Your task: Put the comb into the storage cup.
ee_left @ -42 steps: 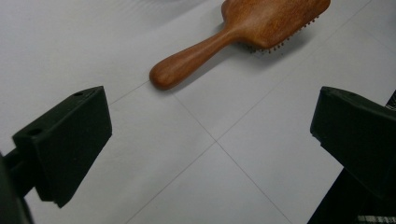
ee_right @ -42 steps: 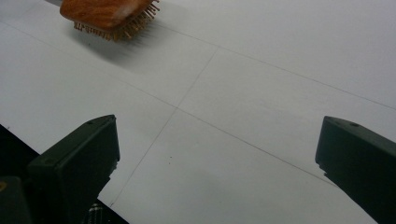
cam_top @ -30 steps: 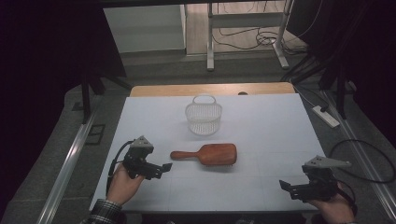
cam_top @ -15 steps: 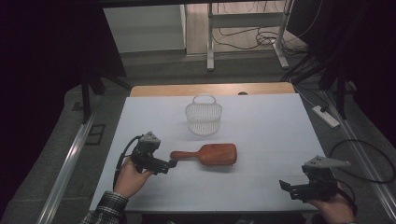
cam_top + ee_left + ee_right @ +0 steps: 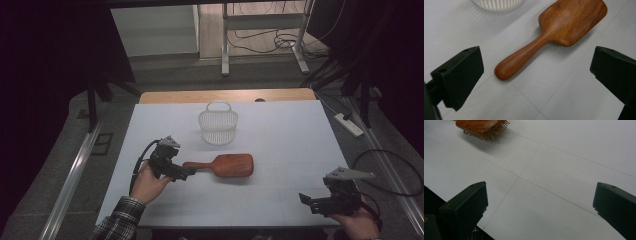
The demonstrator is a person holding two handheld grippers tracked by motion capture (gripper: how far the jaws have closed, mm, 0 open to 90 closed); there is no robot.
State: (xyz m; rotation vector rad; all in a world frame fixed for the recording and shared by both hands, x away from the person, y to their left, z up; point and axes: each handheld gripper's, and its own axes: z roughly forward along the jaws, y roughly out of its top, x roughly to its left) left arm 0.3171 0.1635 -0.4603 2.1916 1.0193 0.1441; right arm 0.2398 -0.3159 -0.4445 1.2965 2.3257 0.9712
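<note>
Hairbrush lies on white table before wide left claw; dim room.

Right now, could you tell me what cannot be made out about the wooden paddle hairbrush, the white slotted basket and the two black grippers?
- Wooden paddle hairbrush: in the left gripper view its bristles face down, hidden under the head; in the right gripper view the top edge cuts off all but a blurred corner.
- White slotted plastic basket: cut off by the top edge in the left gripper view; its inside is too small in the high view.
- Right gripper: too dark in the high view to see detail.
</note>
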